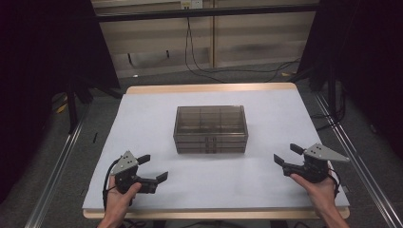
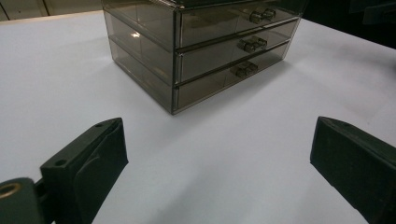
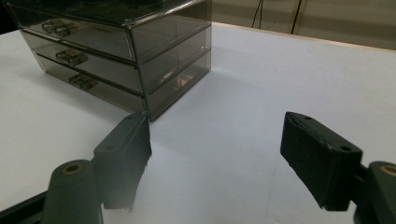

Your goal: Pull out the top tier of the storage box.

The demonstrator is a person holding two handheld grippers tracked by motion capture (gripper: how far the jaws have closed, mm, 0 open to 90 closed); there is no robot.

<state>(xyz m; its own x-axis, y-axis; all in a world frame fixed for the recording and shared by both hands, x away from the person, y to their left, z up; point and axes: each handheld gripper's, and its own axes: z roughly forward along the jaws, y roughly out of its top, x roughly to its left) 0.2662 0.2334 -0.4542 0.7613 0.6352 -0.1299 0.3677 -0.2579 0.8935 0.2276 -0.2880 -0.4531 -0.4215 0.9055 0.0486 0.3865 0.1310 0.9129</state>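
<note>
Just staging either side of the smoked drawer box [image 1: 210, 129]: left gripper [image 1: 153, 167] and right gripper [image 1: 288, 154] spread wide, empty. Next up, probably lining up on a drawer handle [image 2: 244, 69].

Smoky three-drawer box [image 1: 210, 129], shut, mid-table

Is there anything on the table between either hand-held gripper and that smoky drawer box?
Nothing visible. Bare white table lies between the left hand-held gripper, the right hand-held gripper and the drawer box. Both stand open and apart from it, and its three drawers look closed.

White table cover [image 1: 142, 123], floor cables [image 1: 199, 71]
</note>
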